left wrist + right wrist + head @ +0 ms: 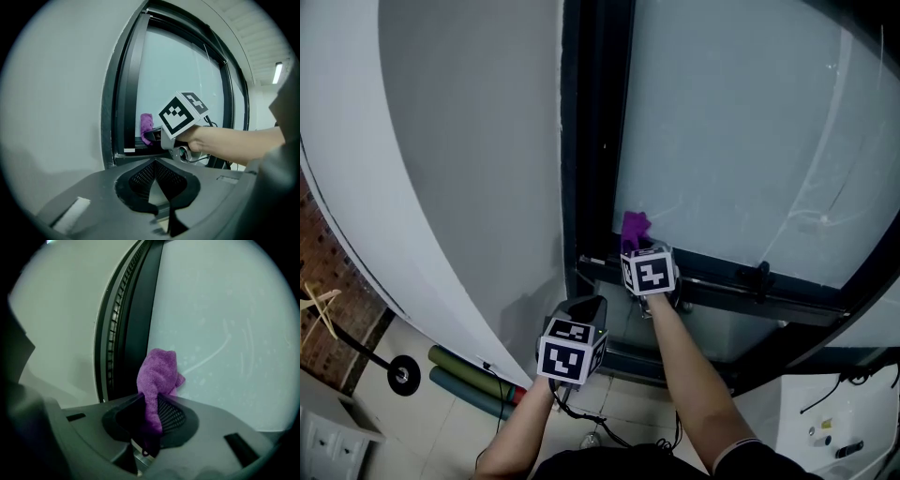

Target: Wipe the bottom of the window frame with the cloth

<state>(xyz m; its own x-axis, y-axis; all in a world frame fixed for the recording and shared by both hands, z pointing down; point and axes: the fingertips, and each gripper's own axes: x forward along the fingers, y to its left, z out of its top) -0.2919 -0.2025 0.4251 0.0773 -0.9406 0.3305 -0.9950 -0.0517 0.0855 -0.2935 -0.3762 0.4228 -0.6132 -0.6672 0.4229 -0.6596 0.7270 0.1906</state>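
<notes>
A purple cloth (635, 227) (157, 376) (146, 125) sticks out of my right gripper (639, 246) (151, 416), which is shut on it. The cloth rests against the glass at the lower left corner of the dark window frame (727, 292) (133, 324) (129, 101). My left gripper (581, 317) (156, 180) hangs lower and to the left of the right one, away from the frame, its jaws shut with nothing between them. In the left gripper view the right gripper's marker cube (183, 114) and the hand holding it show in front of the window.
A grey wall (469, 159) stands left of the window. A black handle (759, 277) sits on the bottom rail to the right. Green rolled mats (469, 380) and a black round stand base (401, 375) lie on the tiled floor below.
</notes>
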